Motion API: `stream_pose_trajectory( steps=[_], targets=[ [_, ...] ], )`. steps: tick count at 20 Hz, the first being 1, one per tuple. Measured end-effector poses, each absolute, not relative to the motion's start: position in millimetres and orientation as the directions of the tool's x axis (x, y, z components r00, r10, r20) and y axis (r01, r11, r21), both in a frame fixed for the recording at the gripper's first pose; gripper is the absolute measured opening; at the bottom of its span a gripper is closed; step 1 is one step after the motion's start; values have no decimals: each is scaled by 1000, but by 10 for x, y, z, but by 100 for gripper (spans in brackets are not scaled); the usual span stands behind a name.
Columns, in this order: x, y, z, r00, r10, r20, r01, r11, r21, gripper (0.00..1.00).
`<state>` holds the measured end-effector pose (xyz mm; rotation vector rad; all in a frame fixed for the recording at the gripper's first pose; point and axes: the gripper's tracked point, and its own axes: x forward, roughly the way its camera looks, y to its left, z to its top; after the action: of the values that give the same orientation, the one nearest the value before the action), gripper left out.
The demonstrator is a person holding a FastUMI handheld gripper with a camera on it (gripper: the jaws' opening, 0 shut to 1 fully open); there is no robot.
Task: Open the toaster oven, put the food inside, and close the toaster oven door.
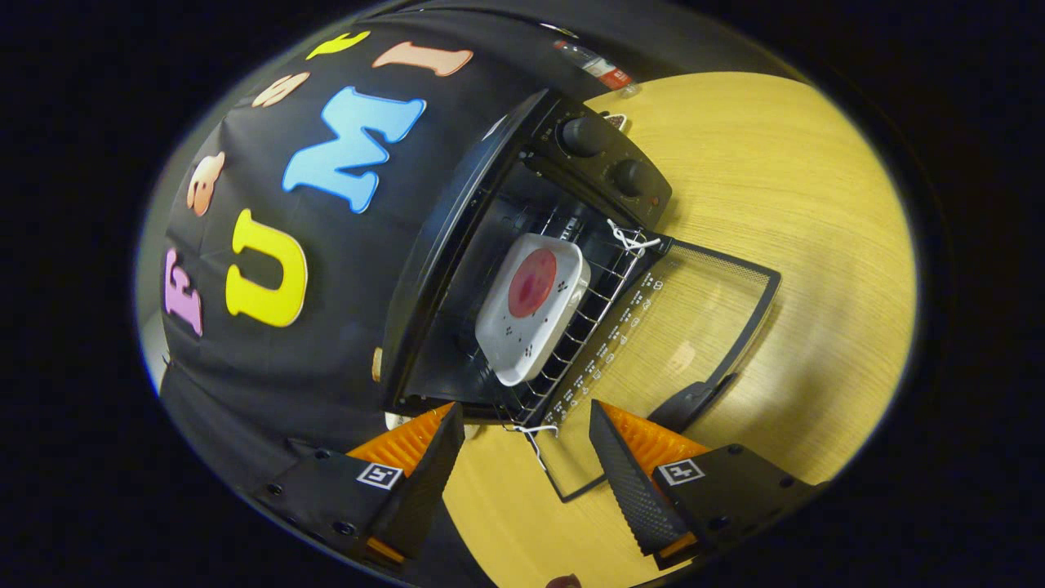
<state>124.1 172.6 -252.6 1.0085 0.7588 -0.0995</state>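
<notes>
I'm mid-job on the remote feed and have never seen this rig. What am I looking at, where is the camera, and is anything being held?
The camera rides on a hand-held gripper and looks forward along its two jaws, which show at the bottom of the tilted, rounded view. The jaws stand apart with nothing between them, so nothing is held. Just ahead of them is a black toaster oven on a wooden table. Its glass door is dropped fully open, lying flat over the table. Inside, on the wire rack, sits a white tray with a round red piece of food on it. Two knobs sit on the oven's control panel. Closing the door appears to be what remains.
</notes>
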Motion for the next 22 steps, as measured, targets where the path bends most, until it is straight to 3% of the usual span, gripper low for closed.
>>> stream_pose_trajectory(
  steps=[10,22],
  targets=[
    [632,1533,-2734,678,203,-707,227,856,463,97],
    [439,1398,-3371,554,96,-827,36,990,139,98]
  ],
)
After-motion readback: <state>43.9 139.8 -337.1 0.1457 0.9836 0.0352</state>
